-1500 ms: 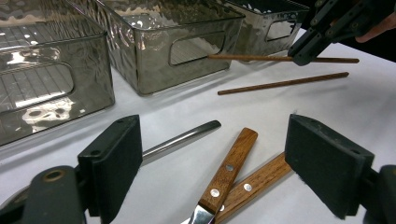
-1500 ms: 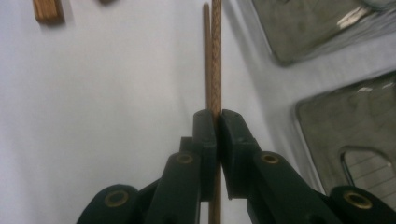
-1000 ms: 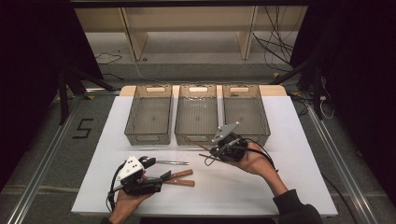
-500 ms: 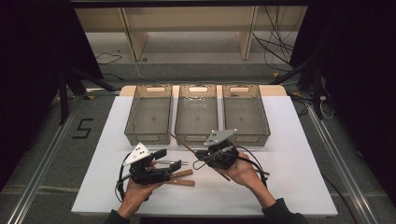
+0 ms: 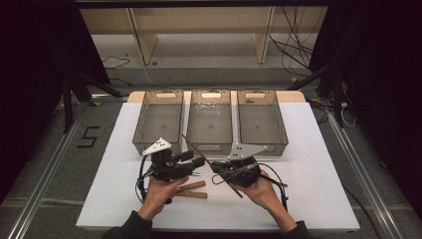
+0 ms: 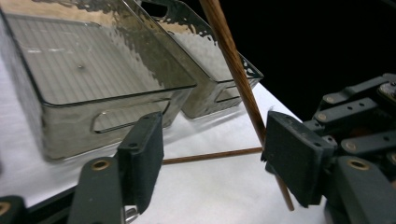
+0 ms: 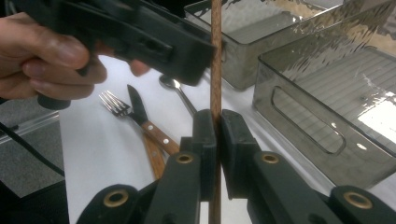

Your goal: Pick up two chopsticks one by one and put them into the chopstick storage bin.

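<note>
My right gripper (image 7: 216, 128) is clenched on a wooden chopstick (image 7: 215, 70), which rises slanted toward the middle bin (image 5: 211, 119). My left gripper (image 6: 210, 158) gapes wide, and the chopstick stands just inside its right-hand pad, above the table (image 5: 318, 159).

A grey floor (image 5: 209, 74) is lying around the white counter (image 5: 318, 164), bearing a taped "5" (image 5: 88, 137). Wooden shelving (image 5: 199, 25) is standing behind, cables (image 5: 293, 50) trailing beside it in darkness.
</note>
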Tool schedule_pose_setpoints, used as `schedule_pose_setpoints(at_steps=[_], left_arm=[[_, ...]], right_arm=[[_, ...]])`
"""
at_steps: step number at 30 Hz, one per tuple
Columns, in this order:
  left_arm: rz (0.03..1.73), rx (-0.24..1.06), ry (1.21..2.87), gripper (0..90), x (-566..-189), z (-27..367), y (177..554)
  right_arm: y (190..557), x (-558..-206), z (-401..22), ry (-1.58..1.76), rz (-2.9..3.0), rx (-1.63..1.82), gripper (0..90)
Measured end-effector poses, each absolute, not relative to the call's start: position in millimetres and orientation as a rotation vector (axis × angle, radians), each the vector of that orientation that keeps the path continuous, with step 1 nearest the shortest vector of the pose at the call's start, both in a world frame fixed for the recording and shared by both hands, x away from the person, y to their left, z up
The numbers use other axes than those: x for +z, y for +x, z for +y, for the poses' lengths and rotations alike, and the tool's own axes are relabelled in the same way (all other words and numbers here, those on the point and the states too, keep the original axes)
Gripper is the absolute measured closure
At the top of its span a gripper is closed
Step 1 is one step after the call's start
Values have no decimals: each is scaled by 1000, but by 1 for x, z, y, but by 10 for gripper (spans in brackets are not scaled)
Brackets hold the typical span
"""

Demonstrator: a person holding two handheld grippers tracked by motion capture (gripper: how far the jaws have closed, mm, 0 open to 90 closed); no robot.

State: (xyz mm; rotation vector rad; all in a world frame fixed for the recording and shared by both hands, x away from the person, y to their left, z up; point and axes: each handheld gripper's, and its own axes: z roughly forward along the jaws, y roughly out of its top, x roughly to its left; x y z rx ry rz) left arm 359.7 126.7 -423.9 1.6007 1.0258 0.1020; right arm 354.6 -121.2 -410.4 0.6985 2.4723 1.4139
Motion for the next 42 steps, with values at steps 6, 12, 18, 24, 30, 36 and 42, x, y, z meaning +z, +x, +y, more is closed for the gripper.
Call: schedule_pose_setpoints(at_steps=[6, 12, 18, 24, 30, 36, 42], left_arm=[[1018, 19, 1553, 453, -421, 125, 363], [997, -32, 1543, 557, -420, 122, 364], [977, -90, 1527, 674, -421, 123, 364], [963, -114, 1508, 801, -420, 125, 363], [943, -157, 1494, 844, -419, 127, 363], [930, -147, 1472, 849, -410, 137, 365], [956, -115, 1450, 849, -399, 164, 377]], right_arm=[[353, -411, -120, 698, 2455, 1412, 853], [350, -411, -117, 692, 2443, 1428, 853], [348, -412, -115, 682, 2440, 1436, 853], [347, -414, -114, 679, 2434, 1465, 852], [346, -414, -114, 674, 2424, 1486, 841], [346, -410, -124, 687, 2434, 1550, 609], [337, -408, -150, 720, 2390, 1558, 464]])
